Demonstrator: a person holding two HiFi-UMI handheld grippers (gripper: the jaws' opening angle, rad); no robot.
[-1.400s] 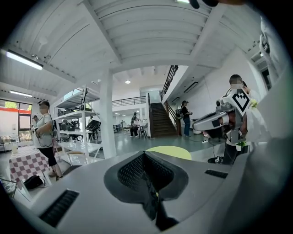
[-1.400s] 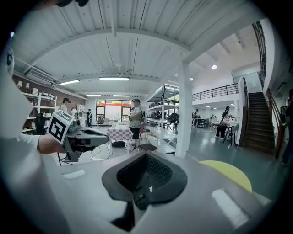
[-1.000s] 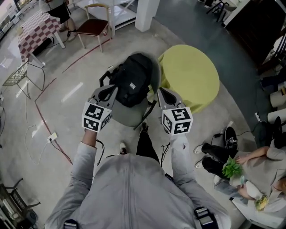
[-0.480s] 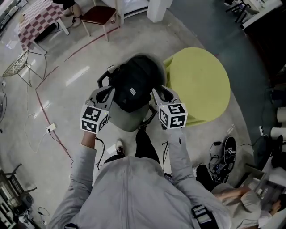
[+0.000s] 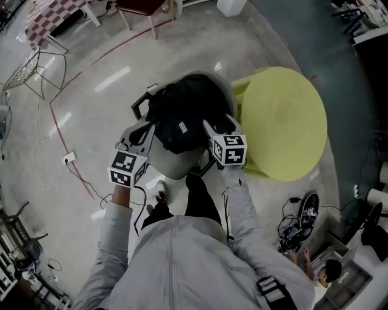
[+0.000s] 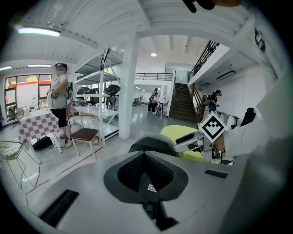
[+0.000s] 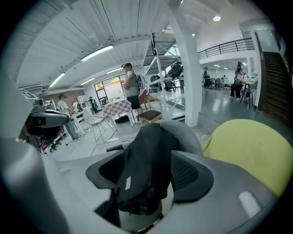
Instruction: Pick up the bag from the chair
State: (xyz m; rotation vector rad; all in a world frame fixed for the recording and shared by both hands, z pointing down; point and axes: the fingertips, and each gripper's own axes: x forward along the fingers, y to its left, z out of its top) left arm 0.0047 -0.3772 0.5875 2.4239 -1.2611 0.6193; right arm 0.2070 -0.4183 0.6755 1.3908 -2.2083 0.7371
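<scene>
A black bag lies on a grey round-backed chair just in front of me. My right gripper is at the bag's right side. In the right gripper view, that gripper stands open and the bag fills the gap between its jaws. My left gripper is at the bag's left side, by the chair's armrest. In the left gripper view, its pads meet in a closed line, with the bag's top just beyond.
A yellow-green round seat stands close against the chair's right. Cables and a floor socket lie to the left. A wire chair, a checkered table and a red-seated chair stand farther back. A person stands there.
Both grippers have moved forward to the bag. The right one has come in against its right side. The view has shifted, and the seated people at the right have left the frame.
</scene>
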